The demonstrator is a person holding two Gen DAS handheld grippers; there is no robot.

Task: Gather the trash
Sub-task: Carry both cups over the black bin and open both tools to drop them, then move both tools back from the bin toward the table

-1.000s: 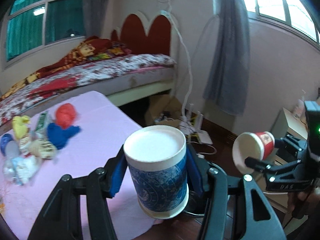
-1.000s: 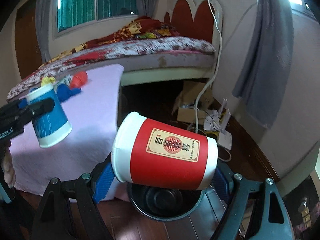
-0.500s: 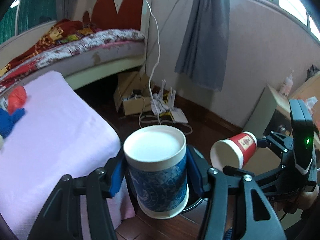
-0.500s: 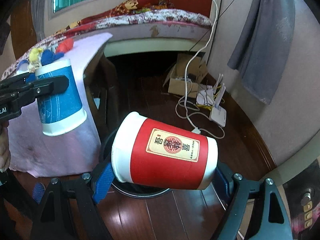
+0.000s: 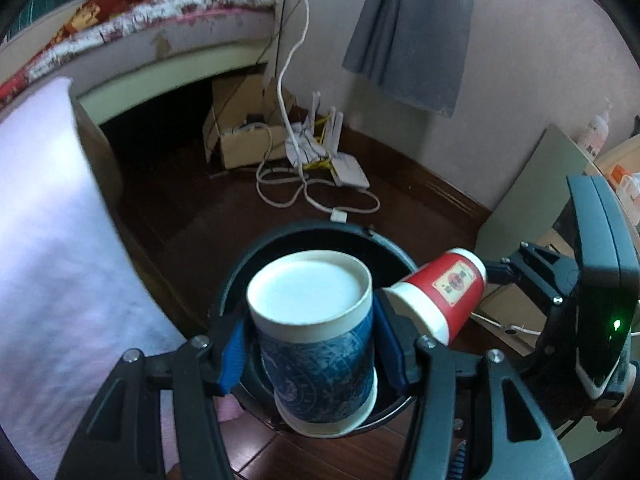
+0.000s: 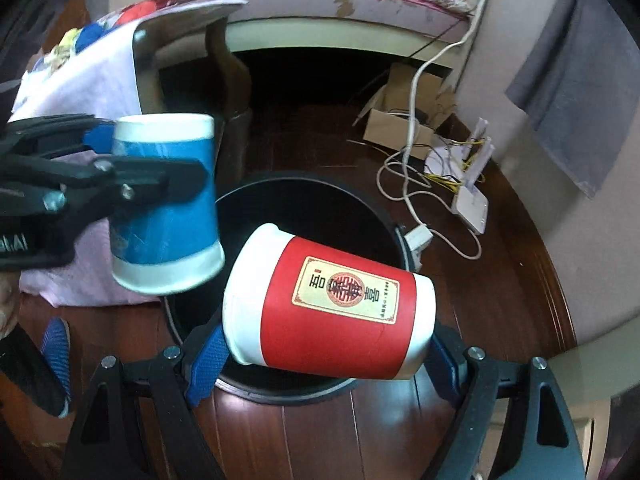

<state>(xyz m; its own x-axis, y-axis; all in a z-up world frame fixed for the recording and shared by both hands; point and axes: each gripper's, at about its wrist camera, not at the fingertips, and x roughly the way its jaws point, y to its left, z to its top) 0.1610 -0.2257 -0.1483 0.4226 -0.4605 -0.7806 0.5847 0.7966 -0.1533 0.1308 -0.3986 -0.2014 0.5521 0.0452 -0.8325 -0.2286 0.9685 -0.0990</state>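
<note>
Bedroom, dark wooden floor (image 6: pixel 500 288); bed (image 5: pixel 168 24) along far wall, grey curtain (image 5: pixel 404 36) beside it.
Table under pink cloth (image 5: pixel 44 248), left of bin; small clutter at far end, too blurred to identify.
Black round bin (image 6: pixel 312 196), open-topped, on floor below both cups; interior dark, contents not discernible.
Cardboard box (image 5: pixel 240 132), white router (image 6: pixel 472 200) and loose cable on floor beyond bin.
Left gripper (image 5: pixel 312 344): clamped on blue paper cup (image 5: pixel 316 344), held upside down, over bin mouth.
Right gripper (image 6: pixel 324 344): clamped on red paper cup (image 6: pixel 332 300), lying sideways between blue pads, over near rim of bin.
Hazards, judged: red cup poised near rim, liable to strike edge and roll onto floor if released early; cups close together, liable to knock on release; cable near bin, snag possible.
</note>
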